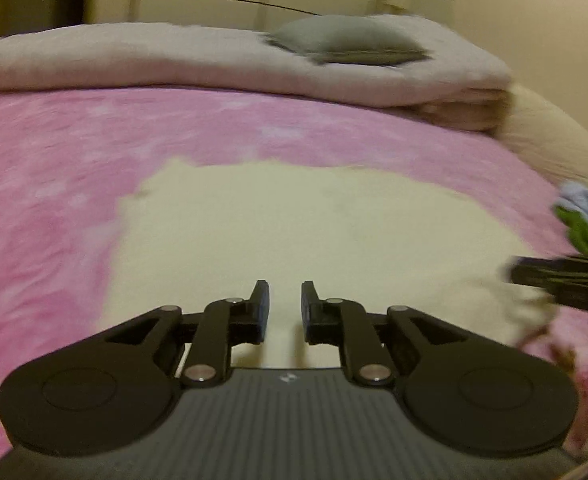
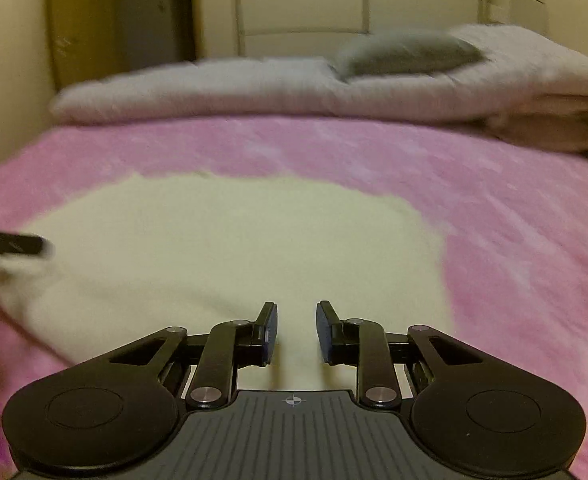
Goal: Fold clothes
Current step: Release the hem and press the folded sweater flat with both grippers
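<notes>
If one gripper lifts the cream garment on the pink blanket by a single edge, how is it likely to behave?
The cream garment lies flat and follows the pink blanket, so it will probably droop limply rather than hold shape. It looks thin, so likely light. Both the left gripper and right gripper are open above it; a one-edge pinch may let it bunch.

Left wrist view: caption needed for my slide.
Open left gripper above a cream garment on a pink blanket.
</notes>
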`<state>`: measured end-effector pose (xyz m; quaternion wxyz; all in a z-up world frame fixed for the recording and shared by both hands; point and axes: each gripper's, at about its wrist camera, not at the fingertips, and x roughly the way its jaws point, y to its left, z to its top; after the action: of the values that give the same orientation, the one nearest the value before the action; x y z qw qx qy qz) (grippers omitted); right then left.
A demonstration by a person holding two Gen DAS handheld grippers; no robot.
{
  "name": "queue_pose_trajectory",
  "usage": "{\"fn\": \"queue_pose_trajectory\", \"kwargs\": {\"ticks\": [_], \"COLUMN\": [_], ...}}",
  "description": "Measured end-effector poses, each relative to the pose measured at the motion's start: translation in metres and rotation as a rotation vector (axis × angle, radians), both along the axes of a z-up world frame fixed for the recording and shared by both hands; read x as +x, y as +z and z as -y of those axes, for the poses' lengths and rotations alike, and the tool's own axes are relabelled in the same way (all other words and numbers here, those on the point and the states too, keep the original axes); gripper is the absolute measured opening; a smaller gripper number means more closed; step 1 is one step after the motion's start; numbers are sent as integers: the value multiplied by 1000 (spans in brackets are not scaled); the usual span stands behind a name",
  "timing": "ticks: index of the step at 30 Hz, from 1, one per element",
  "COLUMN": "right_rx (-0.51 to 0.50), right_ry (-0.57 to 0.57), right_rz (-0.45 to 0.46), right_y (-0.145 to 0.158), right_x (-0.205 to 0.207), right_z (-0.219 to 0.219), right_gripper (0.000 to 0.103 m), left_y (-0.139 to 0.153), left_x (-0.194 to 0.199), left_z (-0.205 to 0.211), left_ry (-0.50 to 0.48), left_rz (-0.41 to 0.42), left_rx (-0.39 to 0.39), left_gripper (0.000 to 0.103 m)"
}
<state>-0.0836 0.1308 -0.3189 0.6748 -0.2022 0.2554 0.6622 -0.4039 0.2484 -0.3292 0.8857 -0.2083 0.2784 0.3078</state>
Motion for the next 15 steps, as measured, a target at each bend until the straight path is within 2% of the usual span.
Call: {"fn": "queue_pose_trajectory", "kwargs": {"ticks": [2,3,5,7,9,10,11,13,15], "right_rx": [-5,-14,-26,-25,-32,-38,-47,-31,-20], "right_ry": [53,78,82,23,-45,-64,-66,-67,-13], "right_rz": [16,36,104,140,55,-4,-56,-87,-77], "right_y": [-7,-12,-23,-30,-26,-22,-16,-3,3], "right_x": [-13,-19,-19,1,36,52,63,71,71], "right_z": [-17,-26,-36,-36,-34,-34,-38,-50,-73], "right_gripper": [25,25,25,25,23,17,17,17,17], "left_y": [-6,-11,-22,-28,-27,-25,-21,-12,-6], "left_x": [22,29,35,25,8,5,4,11,29], "left_z": [4,4,-3,-18,-40,-49,-58,-71,-83], "left_ry": [-69,-83,-68,-21,28,35,38,38,-11], "left_rz": [-24,-49,-116,-135,-113,-98,-86,-78,-63], "left_rx": [11,27,80,98,50,24,4,20,7], "left_gripper": [14,18,18,17,7,7,8,10,14]}}
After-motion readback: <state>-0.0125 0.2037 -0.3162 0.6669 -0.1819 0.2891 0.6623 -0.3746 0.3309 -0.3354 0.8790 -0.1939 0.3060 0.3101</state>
